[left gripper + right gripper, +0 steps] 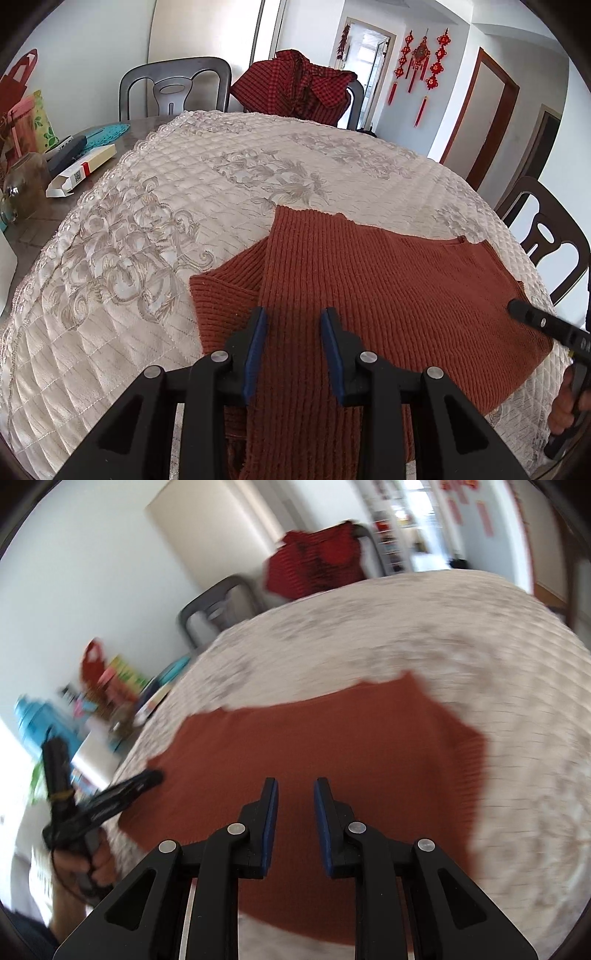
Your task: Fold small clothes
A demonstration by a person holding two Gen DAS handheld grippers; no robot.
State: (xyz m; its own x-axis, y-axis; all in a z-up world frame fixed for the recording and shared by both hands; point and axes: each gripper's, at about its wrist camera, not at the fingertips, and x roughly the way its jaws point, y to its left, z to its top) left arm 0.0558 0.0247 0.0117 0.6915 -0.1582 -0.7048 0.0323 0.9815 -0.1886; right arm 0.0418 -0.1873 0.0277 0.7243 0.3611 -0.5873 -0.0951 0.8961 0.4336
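Lying lower right of frame on quilted tablecloth (147, 206), rust knit sweater (388, 295) looks soft, floppy, light. Left gripper (293, 325) and right gripper (295, 794) both spread apart, w/ nothing held. Best grab pt: hem or sleeve edge.

Sweaters: one rust-orange knit sweater (388, 288) is seen.
Grippers: two are seen, left gripper (293, 332) and right gripper (295, 805).
Chairs: three are counted.
Hanging red ornaments (419, 70): three are counted.
Boxes: one white carton (81, 171) is seen.
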